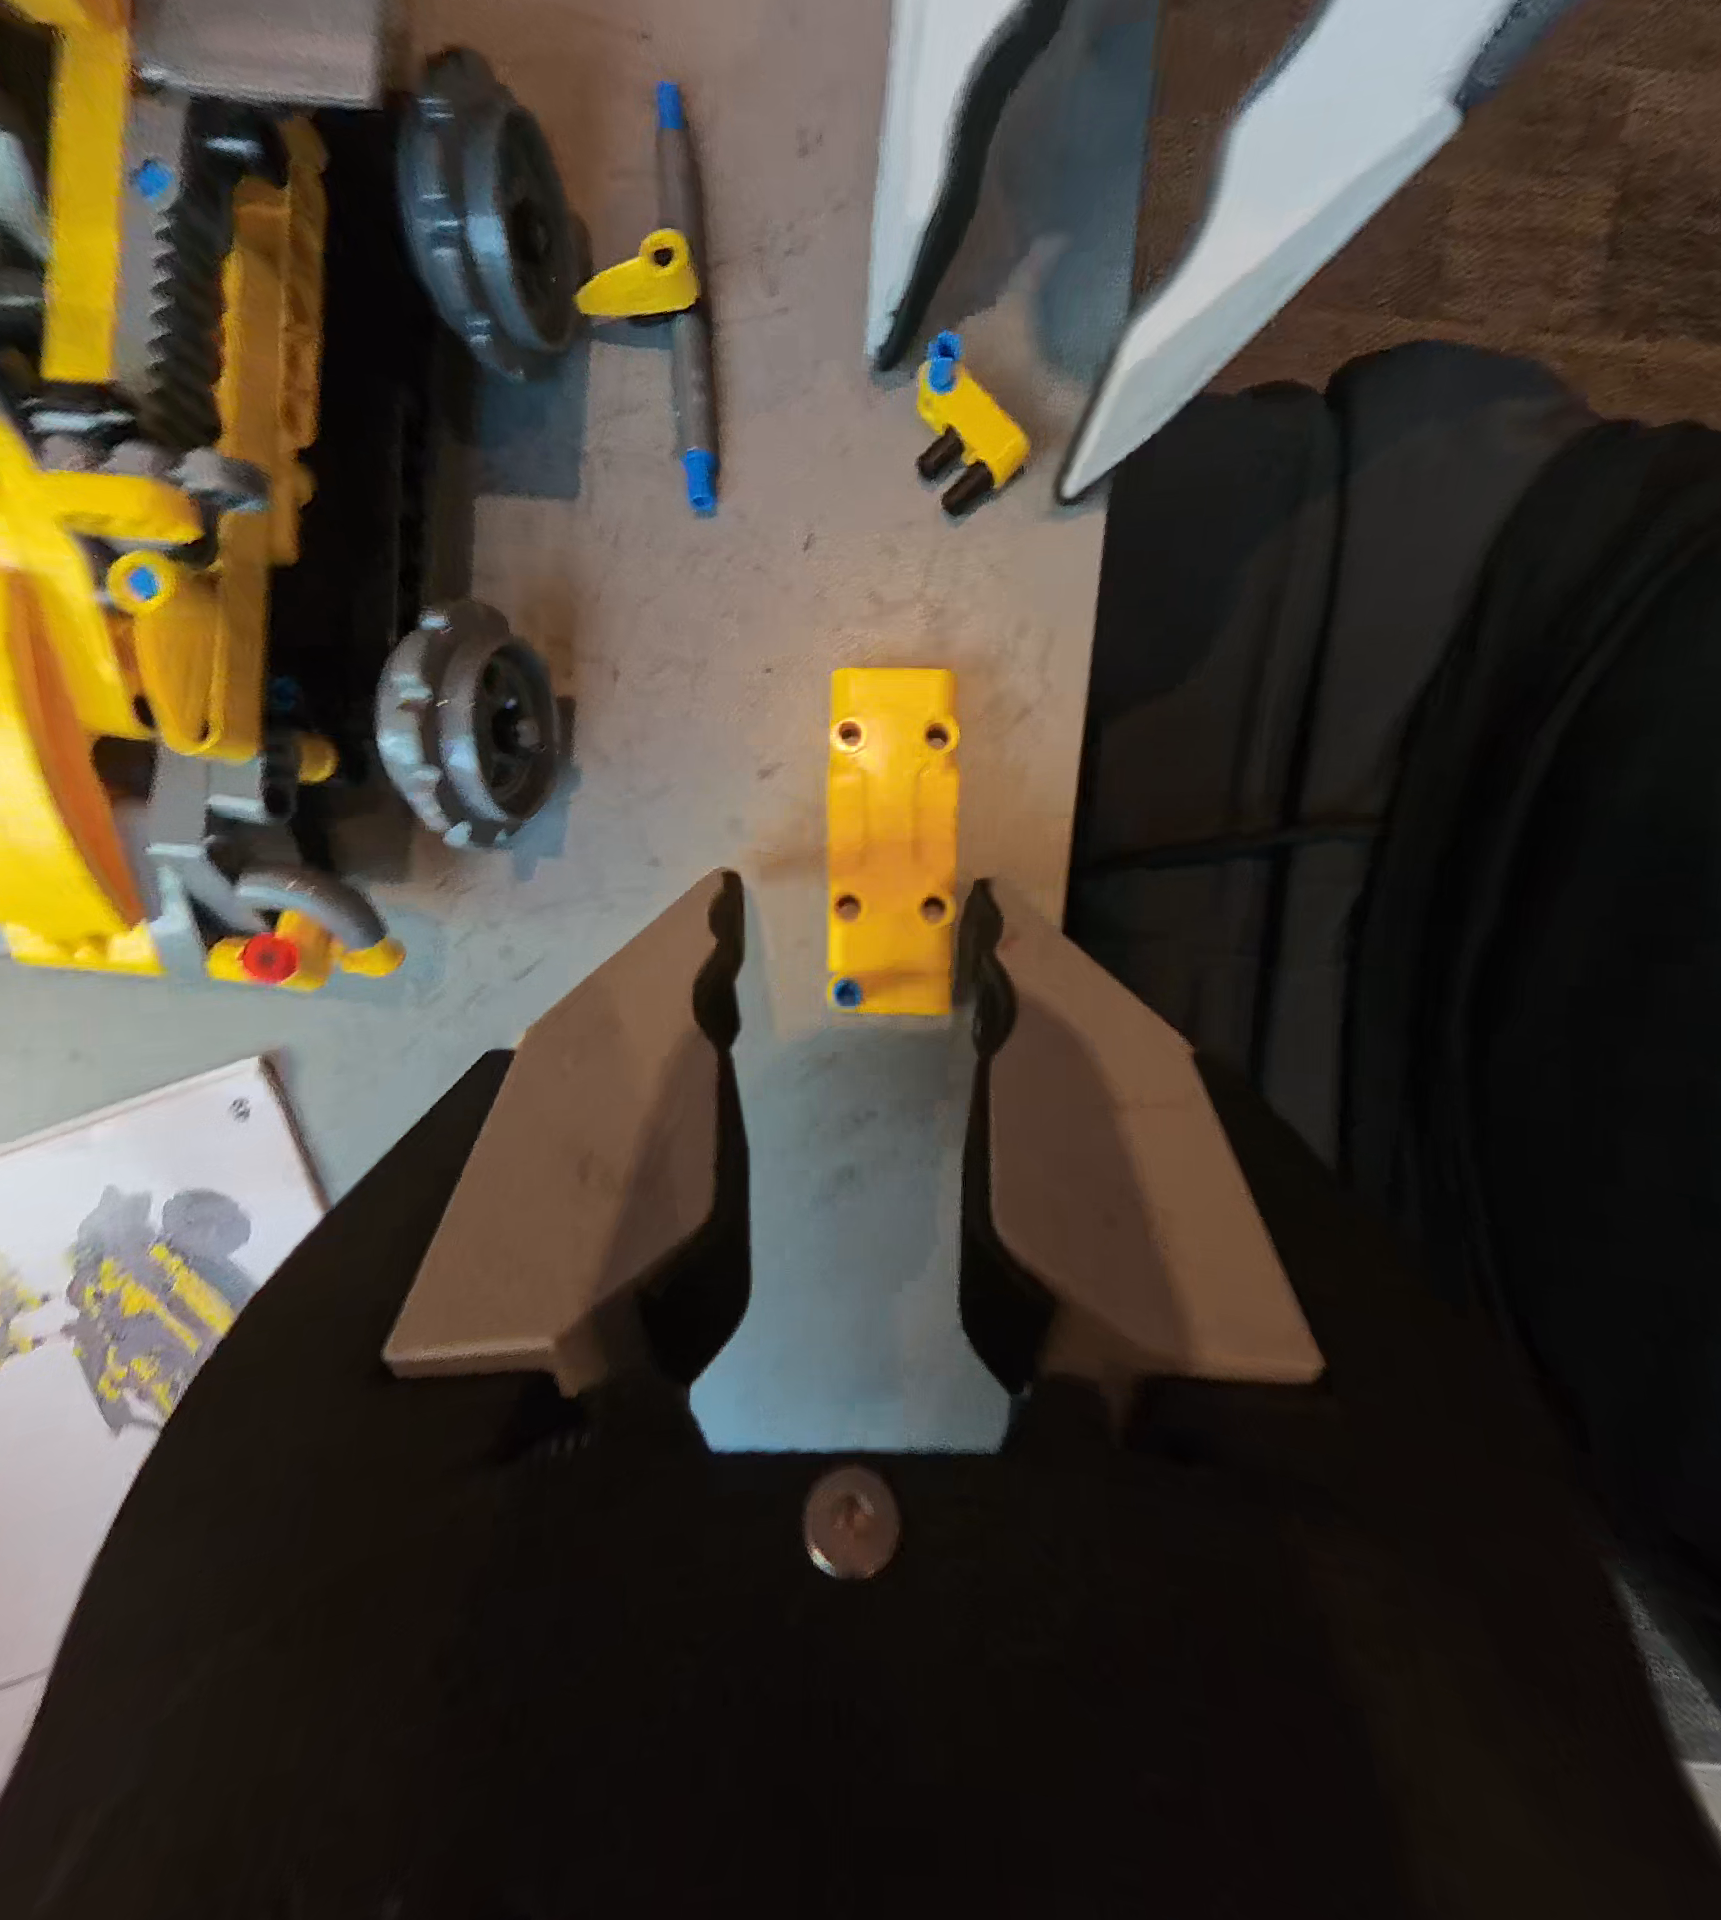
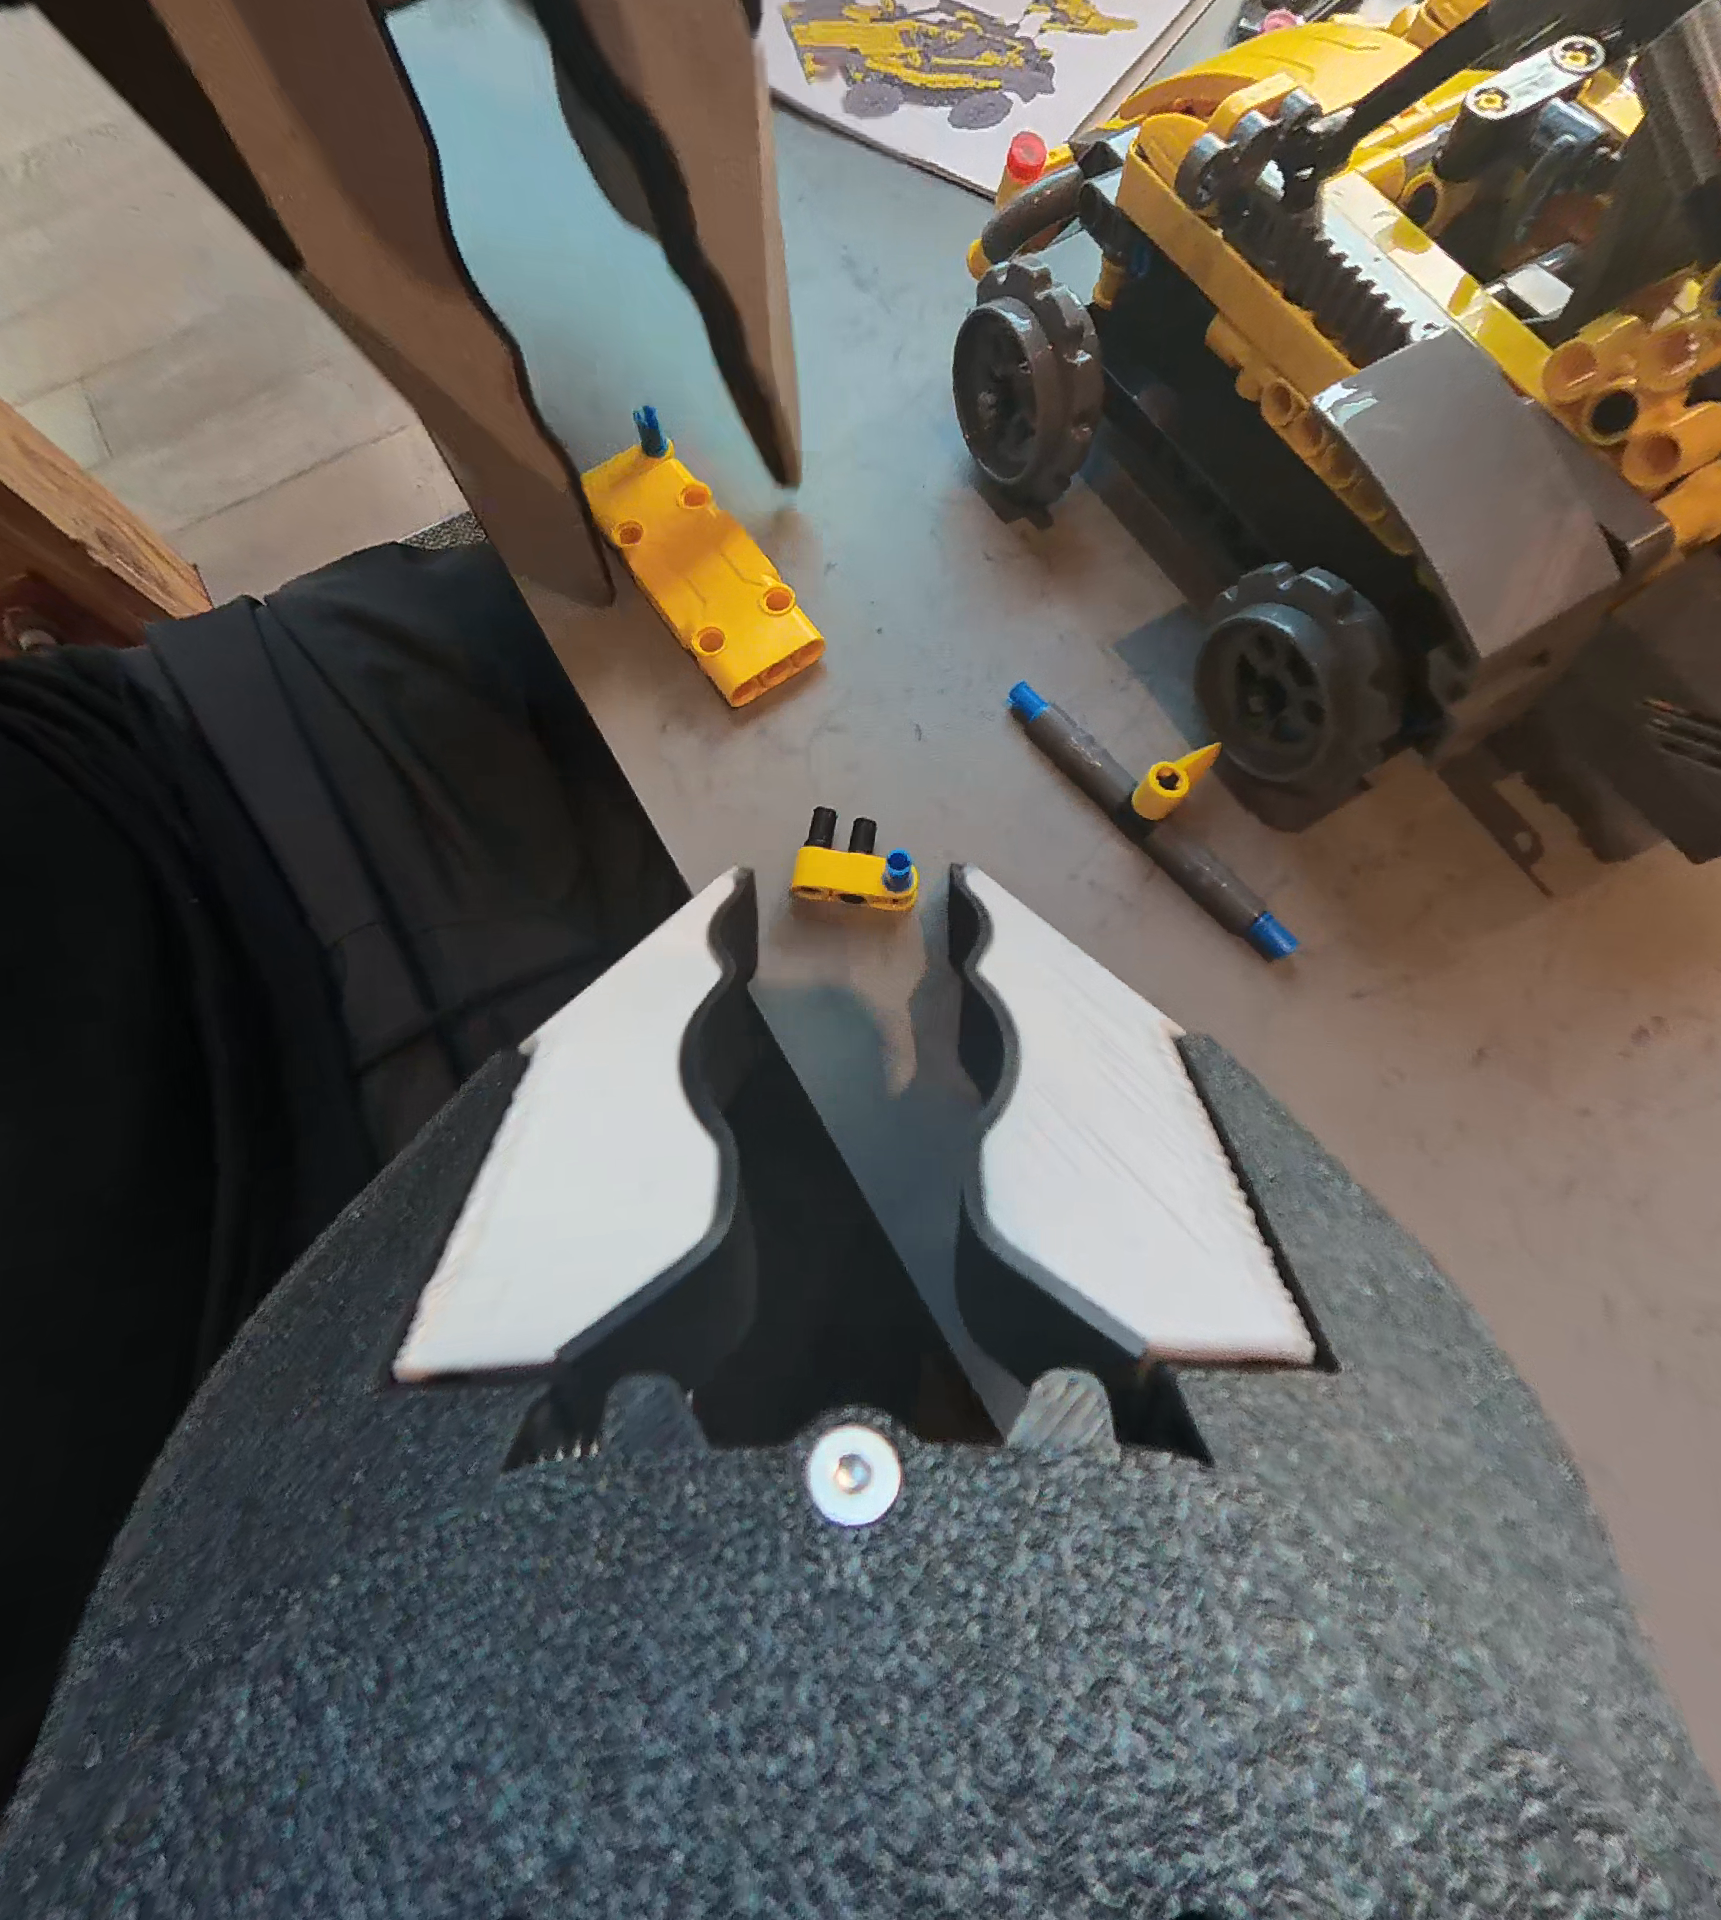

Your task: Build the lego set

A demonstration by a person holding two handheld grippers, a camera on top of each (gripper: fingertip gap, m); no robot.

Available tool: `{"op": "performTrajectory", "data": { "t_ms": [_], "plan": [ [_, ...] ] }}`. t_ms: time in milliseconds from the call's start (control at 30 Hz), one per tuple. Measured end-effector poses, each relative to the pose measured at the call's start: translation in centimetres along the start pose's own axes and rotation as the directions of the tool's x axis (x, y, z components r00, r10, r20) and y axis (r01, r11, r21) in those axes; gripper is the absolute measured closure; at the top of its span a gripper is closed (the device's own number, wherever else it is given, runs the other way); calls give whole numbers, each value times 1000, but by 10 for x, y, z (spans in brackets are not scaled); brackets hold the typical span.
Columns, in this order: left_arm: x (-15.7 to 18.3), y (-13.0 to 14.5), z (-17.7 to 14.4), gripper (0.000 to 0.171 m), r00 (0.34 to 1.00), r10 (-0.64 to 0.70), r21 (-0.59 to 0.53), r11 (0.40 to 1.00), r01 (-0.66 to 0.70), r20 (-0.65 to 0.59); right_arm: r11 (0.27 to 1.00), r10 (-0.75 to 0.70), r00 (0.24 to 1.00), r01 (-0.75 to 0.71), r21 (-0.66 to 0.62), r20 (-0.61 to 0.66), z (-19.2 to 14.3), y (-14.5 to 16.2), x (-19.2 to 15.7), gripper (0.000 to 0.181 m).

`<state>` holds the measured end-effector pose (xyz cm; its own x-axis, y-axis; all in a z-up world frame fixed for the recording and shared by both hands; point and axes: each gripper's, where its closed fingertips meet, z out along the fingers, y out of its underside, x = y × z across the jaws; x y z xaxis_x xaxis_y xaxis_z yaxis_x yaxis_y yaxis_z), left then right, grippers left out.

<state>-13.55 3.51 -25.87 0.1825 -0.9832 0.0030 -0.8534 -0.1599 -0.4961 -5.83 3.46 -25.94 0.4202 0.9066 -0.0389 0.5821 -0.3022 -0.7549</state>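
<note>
Jaws on both are spread wide, nothing clamped in either. The left gripper (image 1: 854,904) has its tips either side of the near end of a yellow panel piece (image 1: 892,831) lying flat on the grey table (image 1: 731,582). The right-hand pad sits right against the panel's edge, but I can't tell if it's actually touching.

The right gripper (image 2: 848,883) hangs just short of a small yellow connector (image 2: 851,873) with two black pins and a blue one, dead ahead at 12 o'clock and not between the pads yet.

Further out in the right wrist view, at about 1 o'clock, is a grey axle (image 2: 1147,821) with blue ends and a yellow cam on it. Beyond that is the big yellow tracked model (image 2: 1458,364), mostly built. All three loose bits lie apart from it.

An instruction booklet (image 1: 56,1299) sits at 8 o'clock in the left wrist view, half cut off. The model runs off frame in both views and is blurry in the left one. Dark clothing (image 1: 1562,935) blocks the table's edge at 3 o'clock.
</note>
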Motion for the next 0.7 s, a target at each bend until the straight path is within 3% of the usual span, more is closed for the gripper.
{"op": "performTrajectory", "data": {
  "t_ms": [167, 400, 533, 700],
  "plan": [
    [-9, -10, -23, 134, 996, -83, 122, 989, 87, -43, 999, 35, 999, -35, 0, -16, 0, 1, 0, 144],
    [3, -2, 3, 128, 1000, -23, 3, 1000, 23, -16, 999, 38, 999, -38, 25, 1, 5, -4, -5, 157],
    [7, -7, 6, 149, 1000, 12, 7, 1000, -12, -14, 999, 43, 999, -44, 19, 32, 5, -3, -8, 157],
    [16, -12, 9, 150, 995, 74, 57, 996, -71, -59, 999, -32, 996, 32, -2, 80, 11, -8, -19, 157]
  ]
}}
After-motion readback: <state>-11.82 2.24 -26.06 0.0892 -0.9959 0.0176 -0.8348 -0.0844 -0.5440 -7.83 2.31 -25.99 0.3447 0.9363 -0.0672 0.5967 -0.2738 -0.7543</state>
